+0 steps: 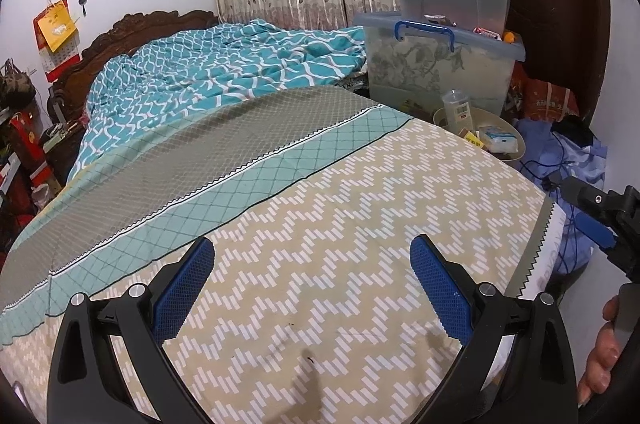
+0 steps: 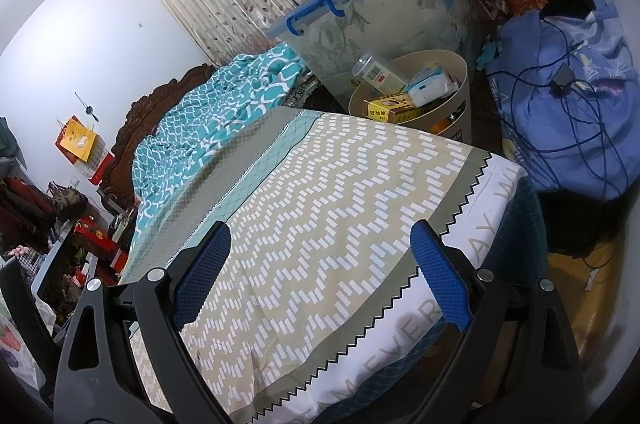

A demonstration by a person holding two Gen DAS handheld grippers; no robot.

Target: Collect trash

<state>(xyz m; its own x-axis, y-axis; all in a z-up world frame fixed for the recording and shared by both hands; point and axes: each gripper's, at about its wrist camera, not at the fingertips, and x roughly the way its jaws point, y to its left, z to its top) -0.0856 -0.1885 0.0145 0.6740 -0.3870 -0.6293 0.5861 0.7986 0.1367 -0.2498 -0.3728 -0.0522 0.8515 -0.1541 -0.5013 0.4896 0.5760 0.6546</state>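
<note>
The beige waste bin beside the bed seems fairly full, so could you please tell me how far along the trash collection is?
Done: the round beige waste bin already holds a clear plastic bottle, a yellow carton and a white tissue pack. In hand: nothing; the left gripper and right gripper are both open above the zigzag-patterned bedsheet. Left: no loose trash shows on the sheet.

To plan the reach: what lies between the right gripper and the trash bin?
Only bare bedsheet lies between the right gripper and the trash bin, per the right wrist view.
</note>
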